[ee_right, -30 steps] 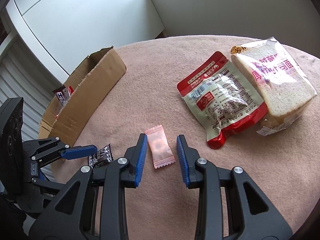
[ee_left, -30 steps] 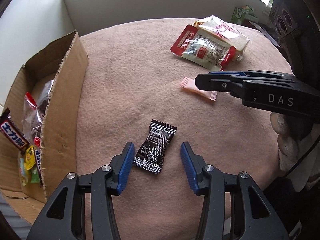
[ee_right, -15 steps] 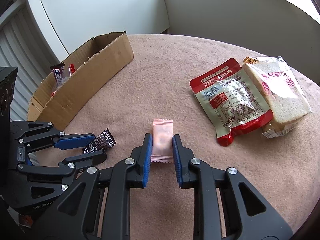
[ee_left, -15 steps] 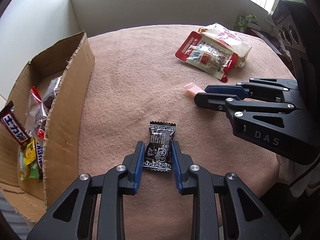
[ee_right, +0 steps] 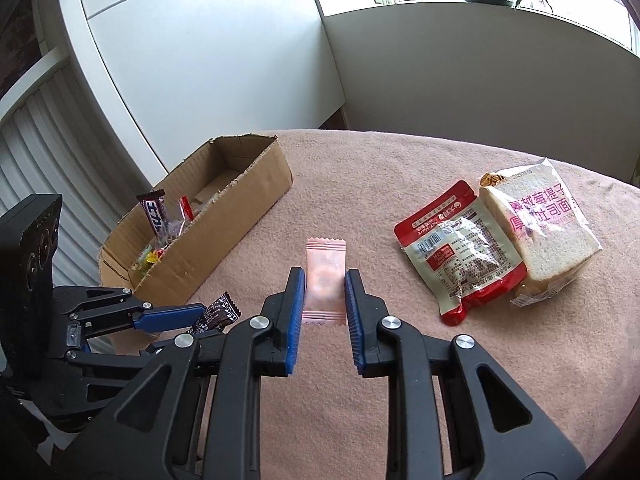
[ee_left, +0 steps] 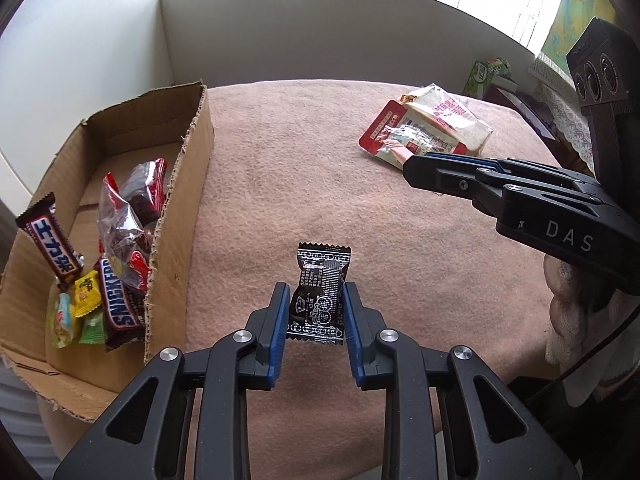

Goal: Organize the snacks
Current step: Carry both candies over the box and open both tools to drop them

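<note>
You are holding your left gripper [ee_left: 315, 300] clamped on a black candy [ee_left: 320, 292], and your right gripper [ee_right: 322, 298] clamped on a pink candy [ee_right: 325, 280], both angling downward.

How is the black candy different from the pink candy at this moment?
Colour: the black candy has a dark wrapper with white print; the pink candy has a plain pale wrapper.
Holder: the black candy sits in the left gripper; the pink candy sits in the right gripper.
Shared: both are small pillow packs with zigzag ends, each pinched between blue pads above the tablecloth.
</note>
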Available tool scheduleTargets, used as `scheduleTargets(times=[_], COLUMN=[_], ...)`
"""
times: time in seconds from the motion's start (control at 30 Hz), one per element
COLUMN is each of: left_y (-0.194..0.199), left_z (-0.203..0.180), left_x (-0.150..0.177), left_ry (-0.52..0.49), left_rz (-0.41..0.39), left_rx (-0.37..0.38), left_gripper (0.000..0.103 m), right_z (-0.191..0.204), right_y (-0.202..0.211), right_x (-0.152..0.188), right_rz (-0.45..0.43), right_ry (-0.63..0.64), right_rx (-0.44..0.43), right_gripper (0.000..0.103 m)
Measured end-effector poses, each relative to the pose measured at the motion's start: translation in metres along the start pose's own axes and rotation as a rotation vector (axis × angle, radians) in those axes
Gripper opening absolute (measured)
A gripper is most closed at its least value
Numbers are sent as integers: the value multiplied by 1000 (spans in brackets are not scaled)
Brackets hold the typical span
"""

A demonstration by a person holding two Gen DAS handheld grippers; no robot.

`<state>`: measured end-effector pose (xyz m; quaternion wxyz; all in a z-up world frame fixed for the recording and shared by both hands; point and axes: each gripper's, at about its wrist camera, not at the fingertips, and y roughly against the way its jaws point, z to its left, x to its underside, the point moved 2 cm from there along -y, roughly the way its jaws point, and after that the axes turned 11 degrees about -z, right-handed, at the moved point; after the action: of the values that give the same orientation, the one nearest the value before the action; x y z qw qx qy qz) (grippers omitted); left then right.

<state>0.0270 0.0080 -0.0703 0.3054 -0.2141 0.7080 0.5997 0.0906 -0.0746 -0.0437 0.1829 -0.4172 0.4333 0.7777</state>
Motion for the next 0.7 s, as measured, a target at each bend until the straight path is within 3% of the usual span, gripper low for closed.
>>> scheduleTargets(times=[0.33,0.7], left_y=[39,61], left_z=[32,86], left_x=[-11,-7], left_ry=[46,97], left_rz=[-89,-132], left_rx=[-9,-117], left_gripper=[24,24], right_z=[39,97], right_y=[4,-29], right_x=[-22,-22], right_rz=[-91,-68], right_ry=[-2,33], right_rx=[-72,-170], right_gripper=[21,21])
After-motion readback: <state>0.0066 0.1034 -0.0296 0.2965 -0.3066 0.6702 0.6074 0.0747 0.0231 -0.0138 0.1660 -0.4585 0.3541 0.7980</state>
